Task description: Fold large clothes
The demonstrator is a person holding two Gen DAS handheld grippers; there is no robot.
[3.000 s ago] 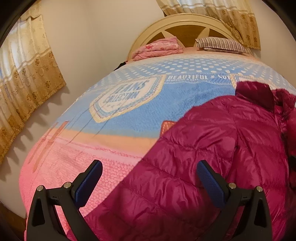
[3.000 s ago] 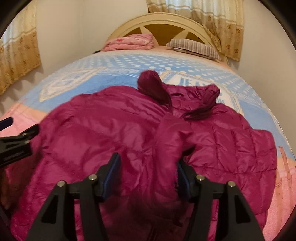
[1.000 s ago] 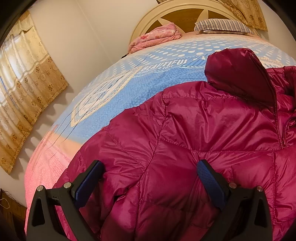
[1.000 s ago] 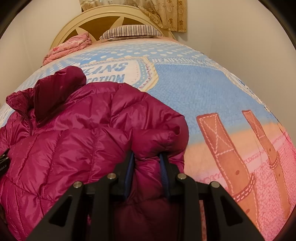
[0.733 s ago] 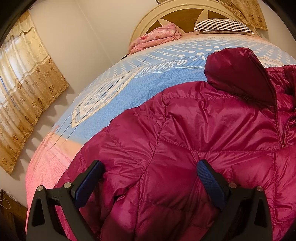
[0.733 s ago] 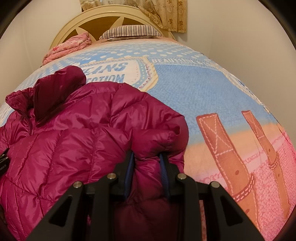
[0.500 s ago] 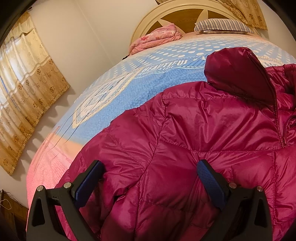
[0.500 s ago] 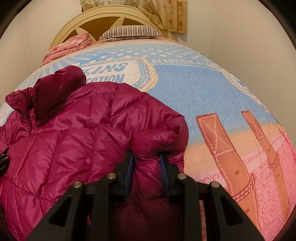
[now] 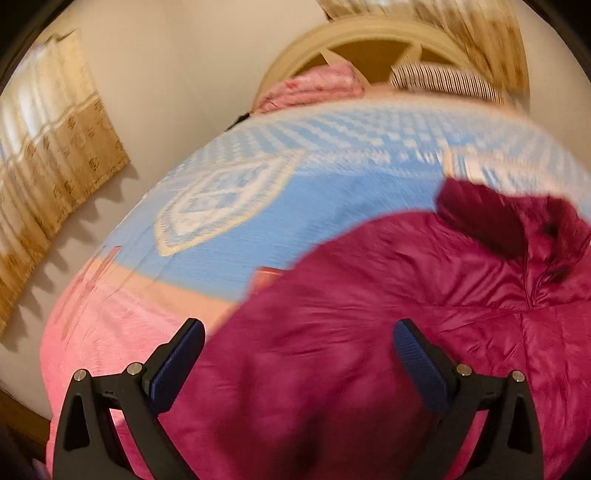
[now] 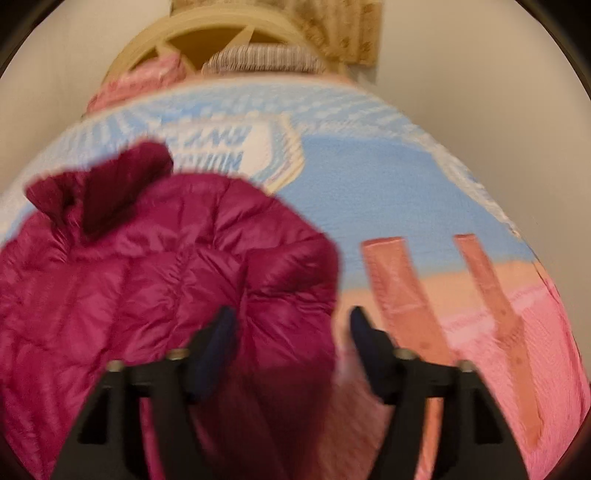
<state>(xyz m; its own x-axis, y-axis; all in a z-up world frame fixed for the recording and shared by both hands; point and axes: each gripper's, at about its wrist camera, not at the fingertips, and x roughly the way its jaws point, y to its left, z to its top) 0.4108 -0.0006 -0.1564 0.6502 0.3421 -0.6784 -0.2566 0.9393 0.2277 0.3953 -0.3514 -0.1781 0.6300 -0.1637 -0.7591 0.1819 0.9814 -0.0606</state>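
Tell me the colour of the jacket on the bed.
Magenta, a deep pinkish red. The jacket shows best in the left wrist view.

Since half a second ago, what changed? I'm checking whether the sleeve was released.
The right gripper, shut on the puffer jacket's folded sleeve before, has opened and let it go. Both views have drawn back from the jacket and are motion-blurred. The left gripper stays open, holding nothing. The jacket remains on the bed, collar toward the headboard.
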